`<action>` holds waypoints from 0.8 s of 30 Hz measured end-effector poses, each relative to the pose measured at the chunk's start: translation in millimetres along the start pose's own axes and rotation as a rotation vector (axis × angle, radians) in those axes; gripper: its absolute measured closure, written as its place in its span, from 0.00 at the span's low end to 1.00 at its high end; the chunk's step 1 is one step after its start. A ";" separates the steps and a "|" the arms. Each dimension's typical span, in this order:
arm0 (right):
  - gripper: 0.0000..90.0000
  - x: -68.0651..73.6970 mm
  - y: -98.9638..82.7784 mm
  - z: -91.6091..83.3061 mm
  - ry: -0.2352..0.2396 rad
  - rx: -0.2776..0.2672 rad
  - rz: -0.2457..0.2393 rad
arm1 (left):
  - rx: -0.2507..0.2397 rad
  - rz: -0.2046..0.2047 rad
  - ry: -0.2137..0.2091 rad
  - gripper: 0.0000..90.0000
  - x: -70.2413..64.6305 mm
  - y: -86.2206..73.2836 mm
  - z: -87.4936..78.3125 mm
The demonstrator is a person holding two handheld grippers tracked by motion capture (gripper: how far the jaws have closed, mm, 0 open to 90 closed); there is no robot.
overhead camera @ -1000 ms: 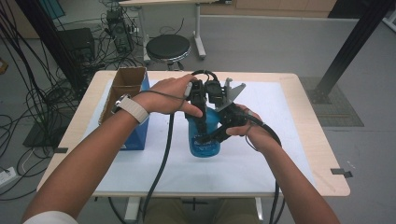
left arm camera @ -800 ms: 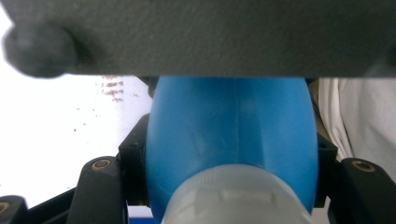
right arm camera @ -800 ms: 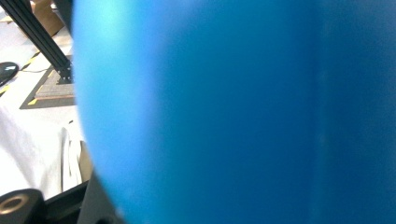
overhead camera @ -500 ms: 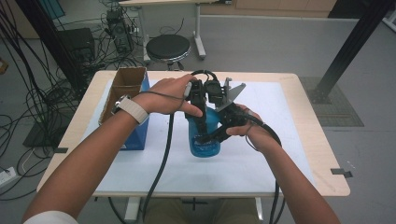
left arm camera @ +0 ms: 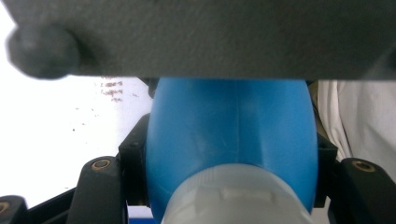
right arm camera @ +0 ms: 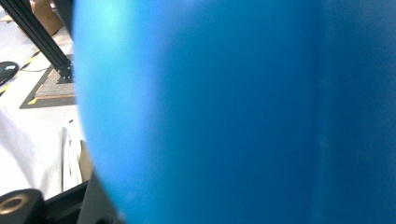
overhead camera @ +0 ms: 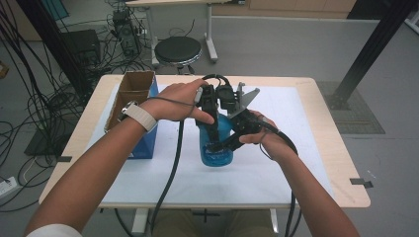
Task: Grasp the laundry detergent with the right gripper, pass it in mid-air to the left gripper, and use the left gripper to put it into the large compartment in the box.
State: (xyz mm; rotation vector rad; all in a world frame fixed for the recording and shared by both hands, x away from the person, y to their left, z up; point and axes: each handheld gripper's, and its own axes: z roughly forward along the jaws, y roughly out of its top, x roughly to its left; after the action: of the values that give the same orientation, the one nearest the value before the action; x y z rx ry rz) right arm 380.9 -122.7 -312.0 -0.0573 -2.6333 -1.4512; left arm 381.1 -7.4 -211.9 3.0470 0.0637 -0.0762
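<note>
Right now we have a blue bottle [overhead camera: 216, 145] standing upright near the middle of the white-covered tabletop [overhead camera: 296, 163], and both tools are on it. Our left gripper [overhead camera: 213, 143] comes down from above and behind; in the left gripper view its black fingers [left arm camera: 100, 186] sit on either side of the bottle, pinching it just below the pale cap [left arm camera: 238, 196]. Our right gripper [overhead camera: 228, 144] reaches in from the right side, low on the body. In the right gripper view the blue wall is pressed up against the lens, so the pads themselves are hidden, but its fingers look closed down onto the bottle too.

We judge the step in hand to be a two-handed hold on the bottle: one tool steadying, the other set for the working move. Which one is meant to turn the cap or lift the bottle we cannot tell.

An open cardboard box [overhead camera: 132, 96] stands at the left edge of the tabletop, well apart from the bottle. If the bottle is to go there, the next move calls for lifting it straight up with both grips kept firm, so that the smooth rounded plastic does not slip or tip.
</note>
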 end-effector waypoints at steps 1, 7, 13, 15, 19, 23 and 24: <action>0.48 0.2 0.0 -0.1 0.000 0.001 0.001 | -0.001 -0.001 -0.002 0.42 0.2 0.0 -0.1; 0.48 1.2 0.3 -0.9 0.007 0.000 0.009 | -0.003 0.002 0.002 0.42 -0.3 0.0 -0.3; 0.48 0.8 0.4 -1.1 -0.003 0.002 -0.001 | -0.005 0.006 0.002 0.42 -0.6 -0.1 -0.9; 0.48 1.8 0.5 -1.3 0.007 -0.001 0.008 | -0.008 0.005 0.005 0.42 -1.1 -0.2 -0.9; 0.48 1.8 0.6 -1.3 0.006 0.000 0.008 | -0.009 0.004 0.004 0.42 -0.8 -0.8 -1.0; 0.48 1.7 0.8 -0.9 0.008 -0.001 0.007 | -0.009 0.005 0.005 0.42 -0.8 -1.0 -1.1; 0.48 1.6 0.9 -0.9 0.008 -0.001 0.006 | -0.008 0.002 0.004 0.42 -0.9 -1.1 -1.2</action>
State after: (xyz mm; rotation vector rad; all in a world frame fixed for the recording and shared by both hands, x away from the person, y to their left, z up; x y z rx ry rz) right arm 379.4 -123.0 -310.6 -0.0596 -2.6243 -1.4479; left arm 380.2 -6.2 -210.8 3.0390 0.0616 -0.0698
